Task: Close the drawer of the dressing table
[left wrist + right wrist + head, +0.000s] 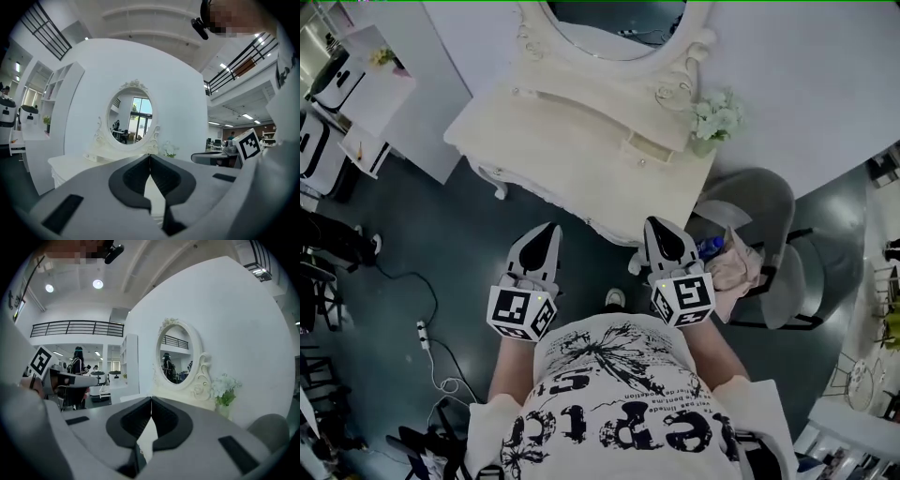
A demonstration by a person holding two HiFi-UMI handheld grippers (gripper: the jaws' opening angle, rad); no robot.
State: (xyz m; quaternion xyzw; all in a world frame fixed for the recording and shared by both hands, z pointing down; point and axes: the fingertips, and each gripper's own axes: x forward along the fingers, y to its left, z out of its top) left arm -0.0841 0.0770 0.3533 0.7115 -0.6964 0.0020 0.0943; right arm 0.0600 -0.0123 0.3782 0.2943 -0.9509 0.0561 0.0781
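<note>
Both clenched empty, left gripper [547, 231], right gripper [661, 226] face dressing table [572, 141] on dark floor [441, 246].

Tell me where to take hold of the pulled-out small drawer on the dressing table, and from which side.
Take the knob in the middle of the drawer front, coming from the table's front edge, where the person stands. The front panel faces that way and the drawer seems to slide straight back under the mirror. The right gripper is nearer.

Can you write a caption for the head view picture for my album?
Left claw and right claw, both shut and empty, face the cream dressing table and its mirror.
</note>
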